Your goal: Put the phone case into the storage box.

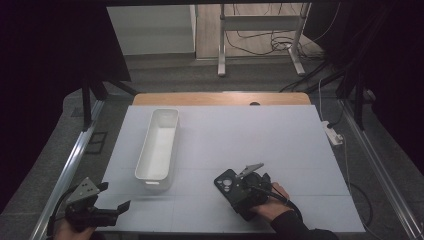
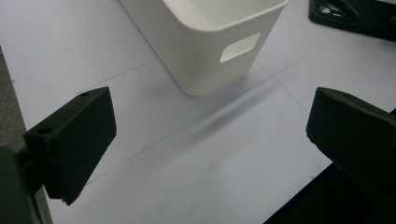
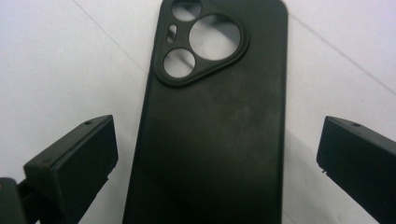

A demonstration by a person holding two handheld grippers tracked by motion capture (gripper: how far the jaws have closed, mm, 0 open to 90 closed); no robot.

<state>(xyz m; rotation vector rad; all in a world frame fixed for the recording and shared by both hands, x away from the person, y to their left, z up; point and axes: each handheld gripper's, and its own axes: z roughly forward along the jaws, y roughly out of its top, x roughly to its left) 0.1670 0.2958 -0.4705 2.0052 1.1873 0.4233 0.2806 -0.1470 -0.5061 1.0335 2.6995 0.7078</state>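
Phone case (image 3: 215,126), black, matte, lying flat back-up on the desk, camera cutouts in a raised rounded-triangle ring: one big round hole, two smaller ones, a small slot. In the high view the phone case (image 1: 226,183) sits toward the near edge of the desk, right of centre, just right of the white bin (image 1: 159,150). Right gripper (image 1: 239,192) is over it, jaws wide apart on either side of the case, not touching it. Left gripper (image 1: 115,197) at the near left corner, jaws spread, nothing between them, facing the bin's near end wall with its handle slot (image 2: 240,47).

Desk (image 1: 280,145) covered by a pale grey-white sheet with thin grid lines; wood strip at the far edge. Room dim, dark curtains at the sides, cables and a metal stand on the floor beyond, power strip (image 1: 334,134) off the right edge.

Bin runs lengthwise toward the far edge, left of centre. Right half and far right of the desk bare; open sheet between bin and case is narrow.
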